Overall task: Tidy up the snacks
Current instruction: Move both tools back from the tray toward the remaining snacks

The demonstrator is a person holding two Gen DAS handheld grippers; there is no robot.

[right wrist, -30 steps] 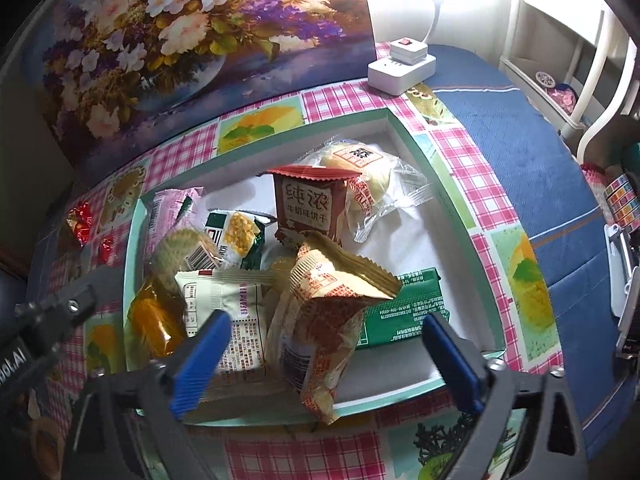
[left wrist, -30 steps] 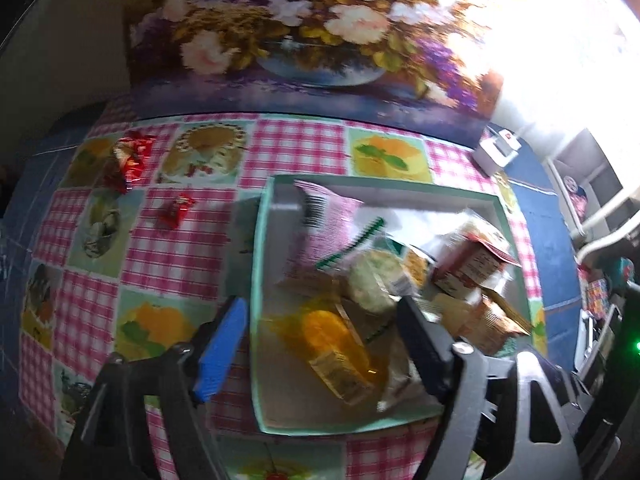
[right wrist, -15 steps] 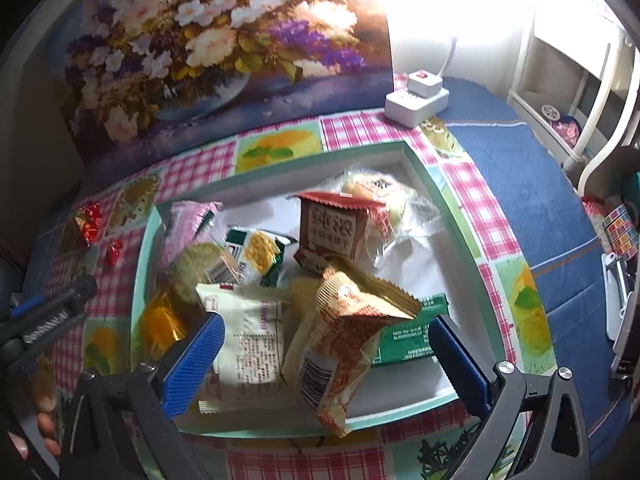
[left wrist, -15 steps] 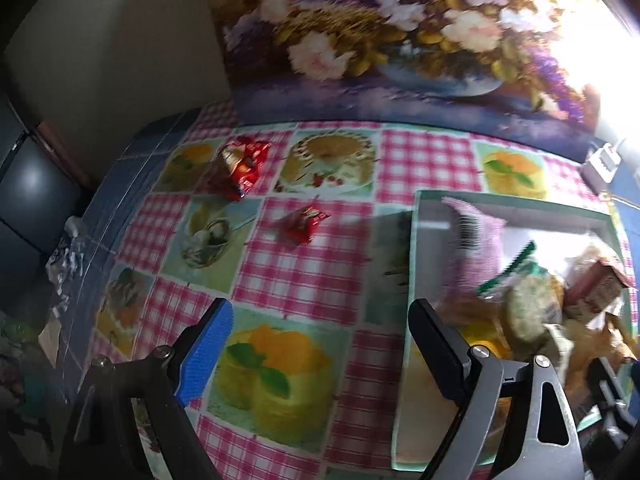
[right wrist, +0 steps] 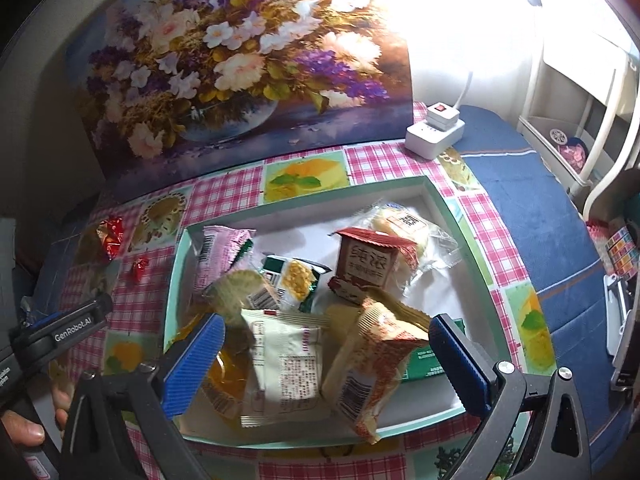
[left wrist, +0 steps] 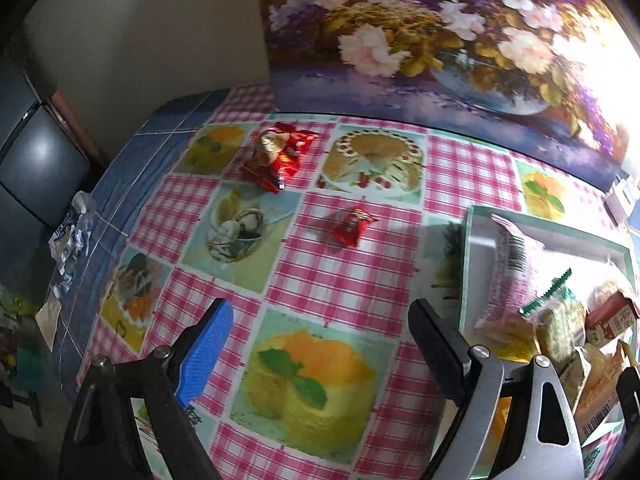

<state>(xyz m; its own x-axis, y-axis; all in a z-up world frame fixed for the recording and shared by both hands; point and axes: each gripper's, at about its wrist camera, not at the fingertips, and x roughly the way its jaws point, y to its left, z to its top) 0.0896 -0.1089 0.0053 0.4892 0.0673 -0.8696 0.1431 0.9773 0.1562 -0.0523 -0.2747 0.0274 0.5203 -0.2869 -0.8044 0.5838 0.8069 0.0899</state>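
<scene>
A pale green tray (right wrist: 468, 240) holds several snack packets: a pink one (right wrist: 218, 248), a red-and-white carton-shaped one (right wrist: 366, 266), a white one (right wrist: 286, 360) and an orange-striped one (right wrist: 372, 360). My right gripper (right wrist: 328, 360) hovers open above the near packets without touching them. My left gripper (left wrist: 320, 340) stands open over bare checked tablecloth to the left of the tray (left wrist: 466, 264), nothing between its fingers. Beyond it lie a small red candy (left wrist: 354, 226) and a pile of red packets (left wrist: 280, 156).
A large flower painting (right wrist: 240, 60) leans along the table's back. A white power strip (right wrist: 434, 128) sits at the back right, a white shelf (right wrist: 580, 100) beyond it. Crumpled wrappers (left wrist: 72, 236) lie on the blue cloth at the left edge. A person's hand (right wrist: 24, 428) holds the left tool.
The left gripper swung left, from over the tray to over the tablecloth, and its jaws widened. The right gripper drew back and up a little, still open.
</scene>
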